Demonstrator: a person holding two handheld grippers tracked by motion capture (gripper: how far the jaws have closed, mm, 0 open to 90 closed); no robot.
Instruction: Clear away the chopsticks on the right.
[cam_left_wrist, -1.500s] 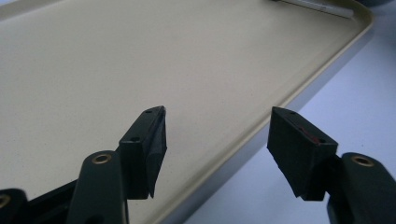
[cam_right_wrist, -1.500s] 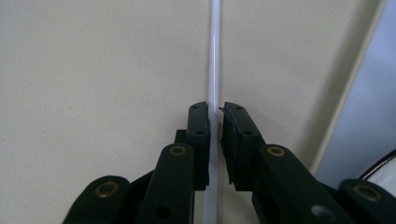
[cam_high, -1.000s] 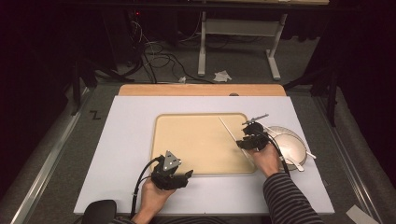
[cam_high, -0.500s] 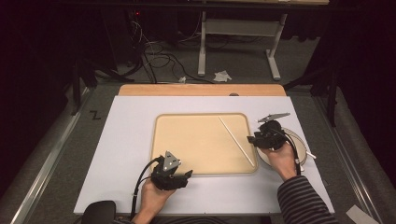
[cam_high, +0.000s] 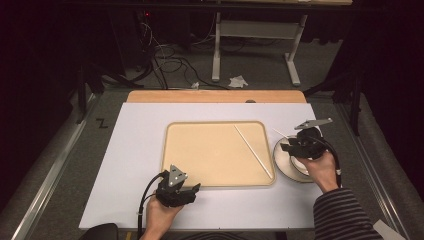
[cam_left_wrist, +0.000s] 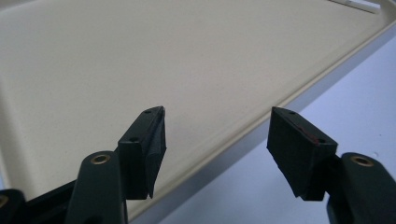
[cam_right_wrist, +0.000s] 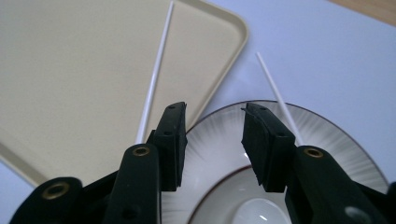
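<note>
Tray (cam_high: 210, 155) at frame ctr on mat (cam_high: 130, 150). Stick (cam_high: 253, 151) in tray, rt side, diagonal. Plate (cam_high: 281, 159) just rt of tray. 2nd stick (cam_right_wrist: 275, 95) on plate's upper rim. Right gripper (cam_high: 294, 148) over plate; left gripper (cam_high: 186, 192) at tray's lower edge.

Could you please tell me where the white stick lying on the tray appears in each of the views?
High view: the white stick lies slantwise across the tray's right part.
Left gripper view: only its tip shows, top right corner.
Right gripper view: it runs up from the left jaw.
Shared landmark: the beige tray.
</note>
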